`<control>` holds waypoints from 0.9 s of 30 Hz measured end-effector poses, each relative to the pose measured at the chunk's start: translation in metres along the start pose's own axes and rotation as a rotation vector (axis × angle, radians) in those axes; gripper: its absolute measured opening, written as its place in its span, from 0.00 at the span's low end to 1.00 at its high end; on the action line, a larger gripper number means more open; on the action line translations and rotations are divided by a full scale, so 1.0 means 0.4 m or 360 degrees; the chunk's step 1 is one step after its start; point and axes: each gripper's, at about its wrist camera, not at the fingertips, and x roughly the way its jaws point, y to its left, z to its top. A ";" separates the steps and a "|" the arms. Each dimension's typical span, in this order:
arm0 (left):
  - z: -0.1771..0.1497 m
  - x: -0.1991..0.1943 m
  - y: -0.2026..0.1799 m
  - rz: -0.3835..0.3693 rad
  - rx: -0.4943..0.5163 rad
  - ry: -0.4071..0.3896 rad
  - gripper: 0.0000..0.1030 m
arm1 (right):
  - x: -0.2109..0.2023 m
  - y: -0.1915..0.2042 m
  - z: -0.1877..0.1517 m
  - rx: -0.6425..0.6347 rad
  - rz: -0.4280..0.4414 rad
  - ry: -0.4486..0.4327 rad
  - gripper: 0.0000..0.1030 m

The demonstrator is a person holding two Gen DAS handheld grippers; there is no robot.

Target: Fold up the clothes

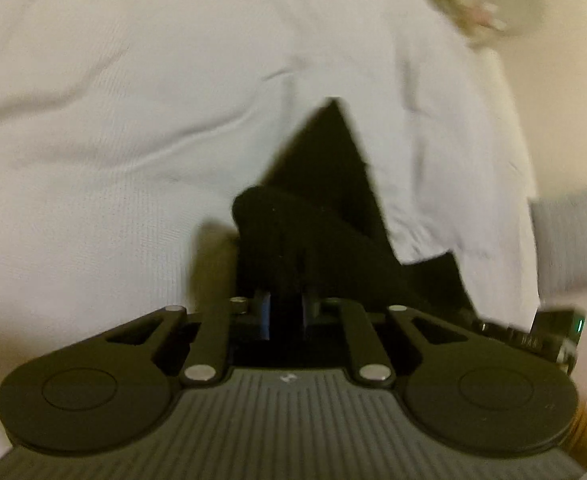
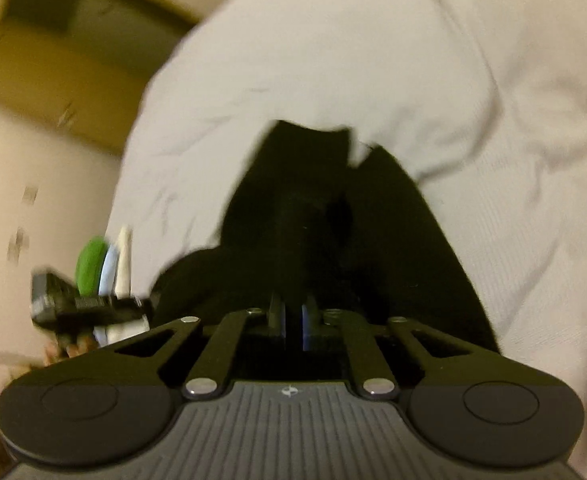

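Observation:
A black garment (image 1: pixel 325 184) lies on a white bedsheet (image 1: pixel 113 120), with one pointed corner reaching away from me. My left gripper (image 1: pixel 285 280) is shut on a bunched fold of it, and the cloth hides the fingertips. In the right wrist view the same black garment (image 2: pixel 305 184) drapes over my right gripper (image 2: pixel 293 280), which is shut on another fold. The white sheet (image 2: pixel 493 160) is rumpled around and partly over the garment. Each view shows the other tool's black body at its edge, close by.
A grey folded cloth (image 1: pixel 565 240) lies at the right and a pale fluffy thing (image 1: pixel 473 0) at the top right. Green, blue and white items (image 2: pixel 97 256) stand left of the bed. A brown floor (image 2: pixel 53 68) shows beyond the bed's edge.

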 end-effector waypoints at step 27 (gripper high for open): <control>-0.182 0.152 0.072 0.0047 0.0084 0.0170 0.47 | 0.063 -0.016 -0.174 -0.0186 -0.0248 0.0182 0.55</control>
